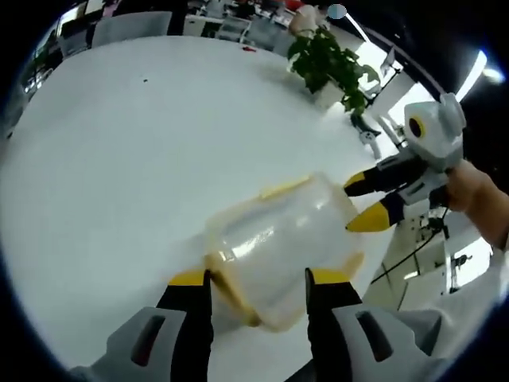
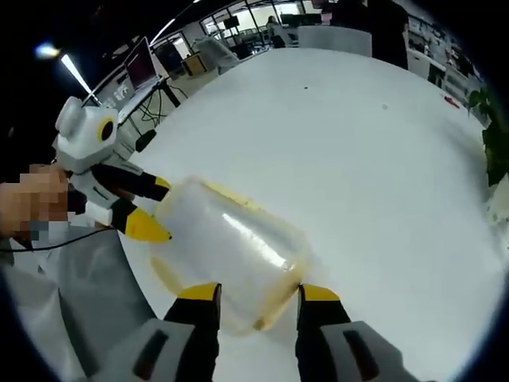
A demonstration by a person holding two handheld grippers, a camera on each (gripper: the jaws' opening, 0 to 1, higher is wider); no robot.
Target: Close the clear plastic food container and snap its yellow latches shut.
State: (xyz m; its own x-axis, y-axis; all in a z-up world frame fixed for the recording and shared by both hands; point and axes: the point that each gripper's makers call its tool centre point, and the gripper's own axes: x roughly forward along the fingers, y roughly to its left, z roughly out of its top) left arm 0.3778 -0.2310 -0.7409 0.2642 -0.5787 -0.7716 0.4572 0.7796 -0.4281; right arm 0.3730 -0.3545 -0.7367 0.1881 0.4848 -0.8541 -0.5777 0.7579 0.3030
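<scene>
A clear plastic food container (image 1: 278,239) with yellow rim and latches (image 1: 285,188) lies on its side over the white table (image 1: 119,175). My left gripper (image 1: 261,278) has its jaws on either side of one end and is shut on it. My right gripper (image 1: 364,203) comes in from the right, its yellow tips straddling the opposite end. In the right gripper view the container (image 2: 231,239) sits between the jaws of my right gripper (image 2: 258,292), a yellow latch (image 2: 278,298) at its near corner, and the left gripper (image 2: 157,208) holds the far end.
A potted green plant (image 1: 330,64) stands near the table's far edge, also at the side (image 2: 497,135) of the right gripper view. A person's hand (image 1: 477,195) holds the right gripper. Desks with a monitor (image 2: 139,68) lie beyond the table.
</scene>
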